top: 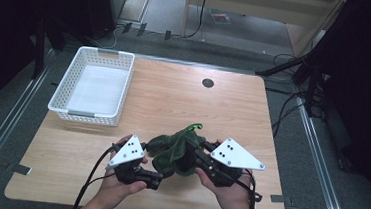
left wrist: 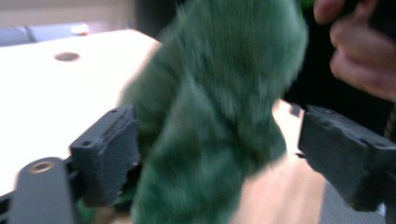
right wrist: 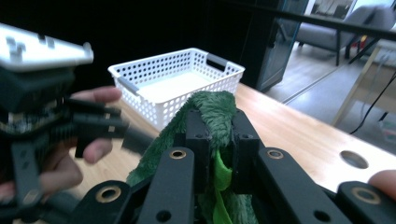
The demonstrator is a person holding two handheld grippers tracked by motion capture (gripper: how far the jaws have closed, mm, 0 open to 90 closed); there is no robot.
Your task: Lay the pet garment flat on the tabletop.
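Lower centre of the frame: right tongs [right wrist: 215, 140] pinch the green plush toy [right wrist: 210, 112]; left tongs [left wrist: 219, 154] gape around it.

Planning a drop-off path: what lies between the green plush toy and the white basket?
Bare tabletop, in the high view, separates the green plush toy from the white basket.

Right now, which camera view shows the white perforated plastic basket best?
The high view: the whole white perforated plastic basket shows, standing on the table's far left corner. The right gripper view shows the basket closer, its near corner hidden behind the green plush toy.
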